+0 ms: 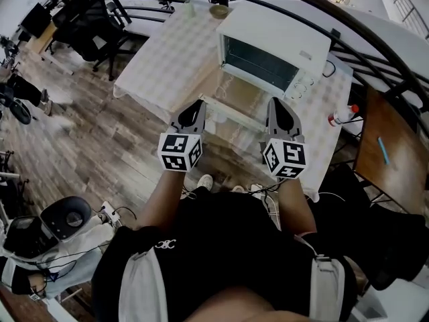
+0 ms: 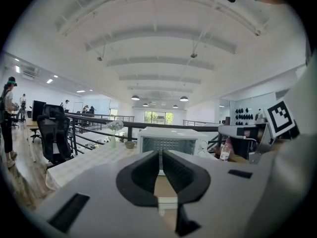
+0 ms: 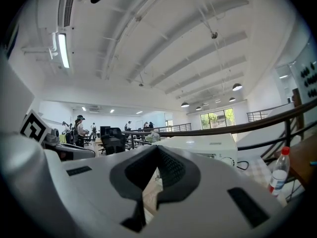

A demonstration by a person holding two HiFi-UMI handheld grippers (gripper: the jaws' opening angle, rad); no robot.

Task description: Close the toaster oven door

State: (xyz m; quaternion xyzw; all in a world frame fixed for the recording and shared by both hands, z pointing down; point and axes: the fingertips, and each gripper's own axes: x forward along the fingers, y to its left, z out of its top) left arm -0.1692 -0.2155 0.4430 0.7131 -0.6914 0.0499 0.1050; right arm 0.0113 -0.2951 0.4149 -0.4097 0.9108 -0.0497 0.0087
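Note:
The white toaster oven (image 1: 275,49) stands on a checked tablecloth (image 1: 167,52), its glass door (image 1: 238,96) folded down flat toward me and the dark inside showing. My left gripper (image 1: 196,104) hovers by the left end of the door's front edge, jaws shut and empty. Near the door's right front corner, my right gripper (image 1: 276,102) is also shut with nothing in it. In the left gripper view the toaster oven (image 2: 171,139) lies straight beyond the closed left gripper (image 2: 161,155). The right gripper (image 3: 157,155) points at the toaster oven (image 3: 203,145) from its left.
A water bottle with a red cap (image 1: 342,116) lies at the table's right edge. A small bowl (image 1: 218,11) sits behind the oven. Black office chairs (image 1: 87,25) stand at the far left, a dark railing (image 1: 375,52) curves on the right, and a brown desk (image 1: 395,153) is beyond it.

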